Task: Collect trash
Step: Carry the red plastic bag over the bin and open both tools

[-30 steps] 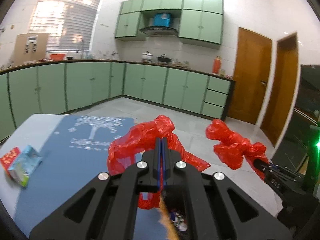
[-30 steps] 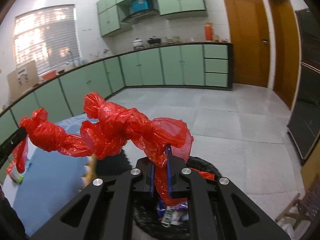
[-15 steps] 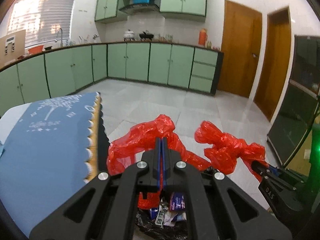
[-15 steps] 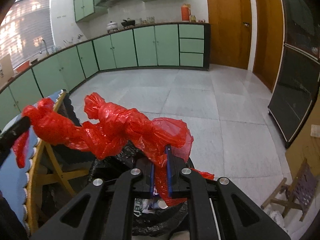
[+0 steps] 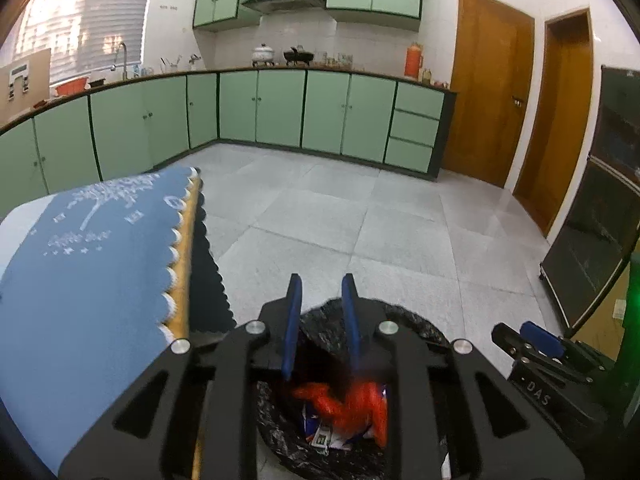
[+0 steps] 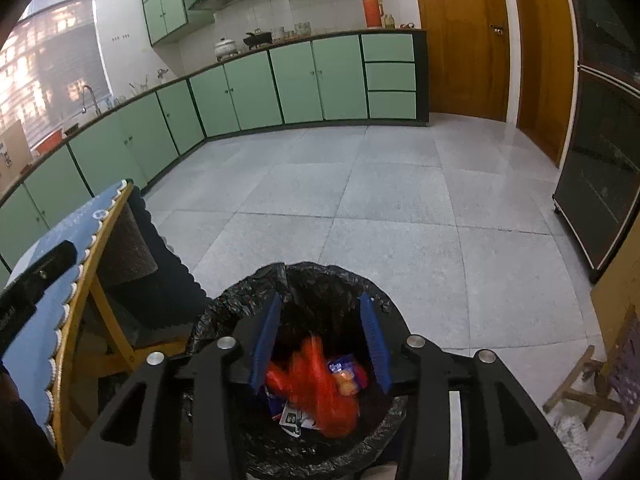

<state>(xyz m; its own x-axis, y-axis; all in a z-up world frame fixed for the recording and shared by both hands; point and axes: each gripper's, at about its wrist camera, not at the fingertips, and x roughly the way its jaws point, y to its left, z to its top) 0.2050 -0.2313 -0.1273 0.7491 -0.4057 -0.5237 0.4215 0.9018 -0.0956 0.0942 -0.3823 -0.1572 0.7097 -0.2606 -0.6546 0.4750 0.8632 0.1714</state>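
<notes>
A round trash bin lined with a crinkled black plastic bag [image 6: 320,288] stands on the grey tiled floor [image 6: 400,208], just beside a wooden-framed counter covered with a blue scallop-edged cloth [image 5: 92,264]. Inside the bin lies one crumpled red plastic bag [image 6: 324,384], motion-blurred, on top of a few printed paper and foil wrappers [image 6: 296,414]; their exact number cannot be told.

The left gripper [image 5: 319,292] hangs over the bin's rim, its two blue-padded fingers [image 5: 293,312] parting, with nothing between them; the red plastic bag [image 5: 348,404] sits below them in the bin, free of the pads. The right gripper [image 6: 320,308] also points down into the bin, its two blue fingers [image 6: 266,336] spreading apart and released; the red bag lies lower than the pads and untouched by them.

Along the far walls run pale green kitchen cabinets [image 5: 280,108], and two brown wooden doors [image 5: 492,100] stand to the right.
</notes>
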